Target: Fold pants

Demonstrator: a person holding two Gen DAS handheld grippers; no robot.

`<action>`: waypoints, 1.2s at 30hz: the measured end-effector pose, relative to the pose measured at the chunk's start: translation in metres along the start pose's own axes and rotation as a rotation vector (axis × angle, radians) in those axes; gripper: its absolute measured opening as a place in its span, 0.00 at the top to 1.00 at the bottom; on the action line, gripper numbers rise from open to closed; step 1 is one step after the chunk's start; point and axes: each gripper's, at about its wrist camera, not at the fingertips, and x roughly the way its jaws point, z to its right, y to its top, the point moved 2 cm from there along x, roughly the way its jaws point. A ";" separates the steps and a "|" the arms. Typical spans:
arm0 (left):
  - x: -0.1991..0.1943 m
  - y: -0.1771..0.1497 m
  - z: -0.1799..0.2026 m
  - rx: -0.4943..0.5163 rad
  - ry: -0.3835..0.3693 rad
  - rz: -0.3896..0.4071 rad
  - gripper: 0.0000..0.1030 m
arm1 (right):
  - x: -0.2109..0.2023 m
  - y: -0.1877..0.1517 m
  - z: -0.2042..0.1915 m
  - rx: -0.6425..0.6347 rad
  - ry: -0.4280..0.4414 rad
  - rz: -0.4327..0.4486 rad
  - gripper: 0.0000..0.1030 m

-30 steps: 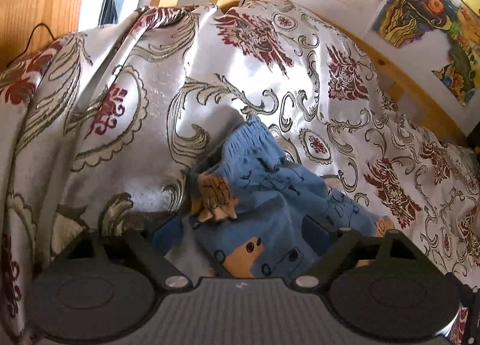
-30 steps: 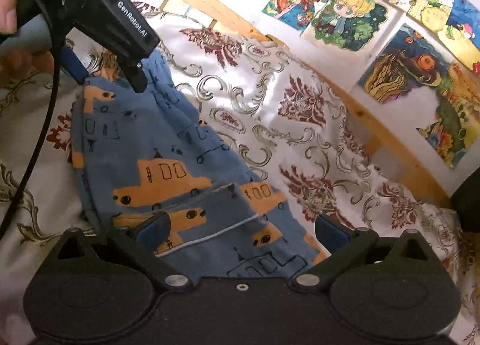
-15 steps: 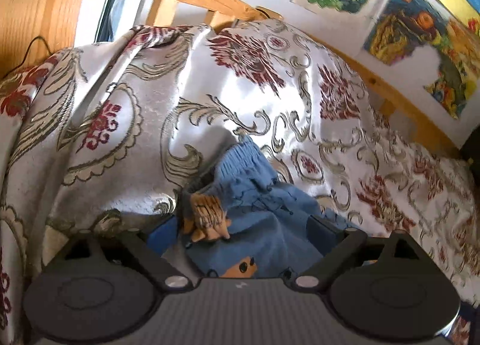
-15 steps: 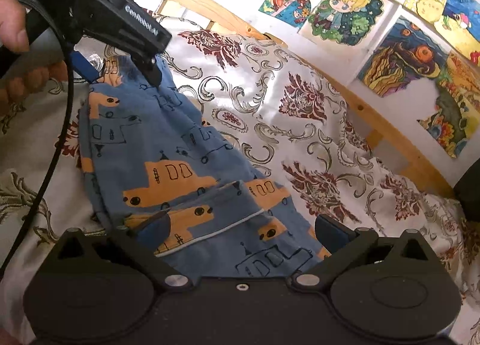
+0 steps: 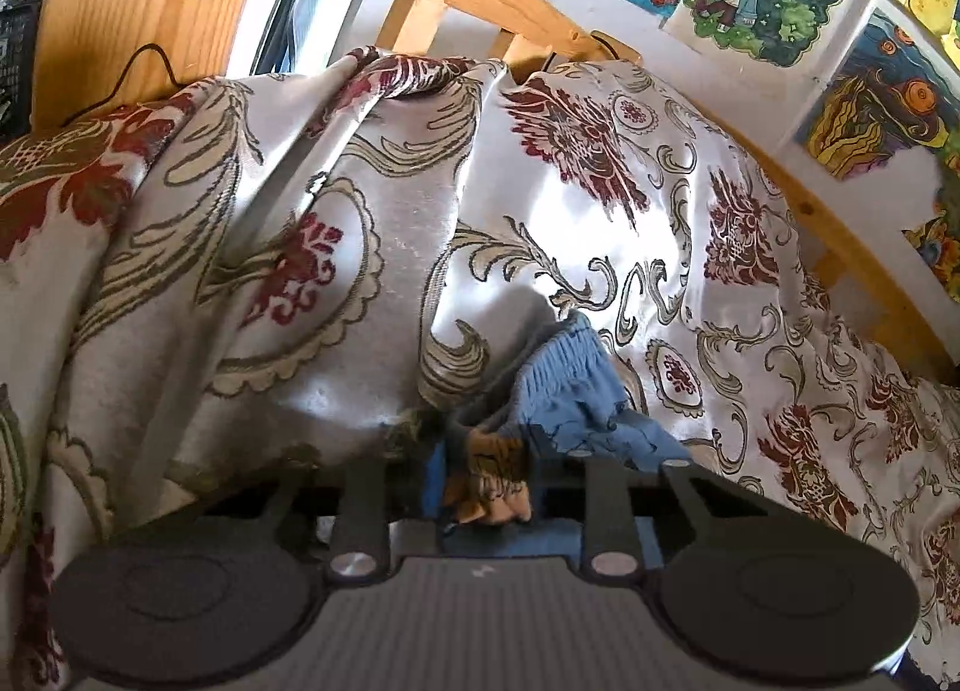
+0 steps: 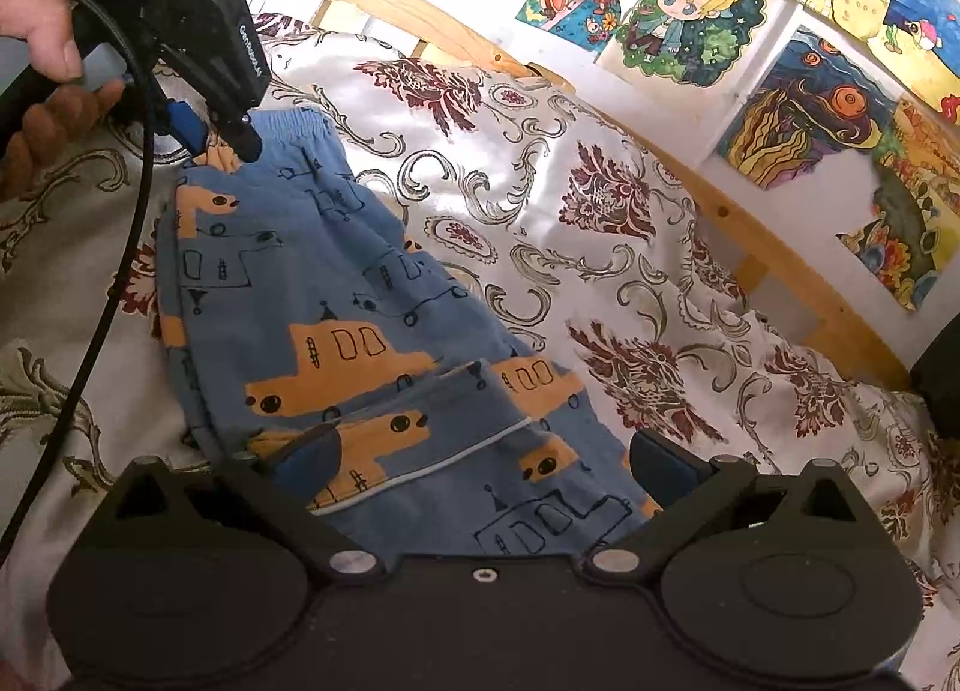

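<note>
Blue pants (image 6: 336, 295) with orange car print lie spread on bed's patterned cover (image 6: 600, 223) — waistband far, legs near me. My left claw (image 6: 225, 147) pinched shut on waistband corner, hand (image 6: 36, 24) on its handle. My right claw (image 6: 480, 460) wide open — fingers straddle lower pants, gripping nothing. Wood rail (image 6: 780, 259) and posters (image 6: 678, 12) behind.
</note>
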 end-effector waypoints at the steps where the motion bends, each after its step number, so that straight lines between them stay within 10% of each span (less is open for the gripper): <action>1: -0.001 -0.001 0.001 0.013 0.005 0.003 0.76 | 0.000 0.000 0.000 0.000 0.000 0.000 0.01; 11: -0.022 -0.004 0.038 0.215 0.037 0.082 0.81 | -0.001 0.001 -0.002 -0.013 -0.012 0.015 0.01; 20: -0.066 -0.013 0.084 0.363 -0.093 0.168 0.82 | -0.014 0.002 0.034 0.053 -0.031 0.017 0.01; 32: -0.105 -0.069 0.172 0.666 -0.393 0.185 0.82 | -0.061 -0.039 0.170 0.563 -0.048 -0.127 0.01; 36: -0.104 -0.104 0.197 0.788 -0.468 0.136 0.82 | -0.071 -0.064 0.206 0.868 0.076 -0.078 0.01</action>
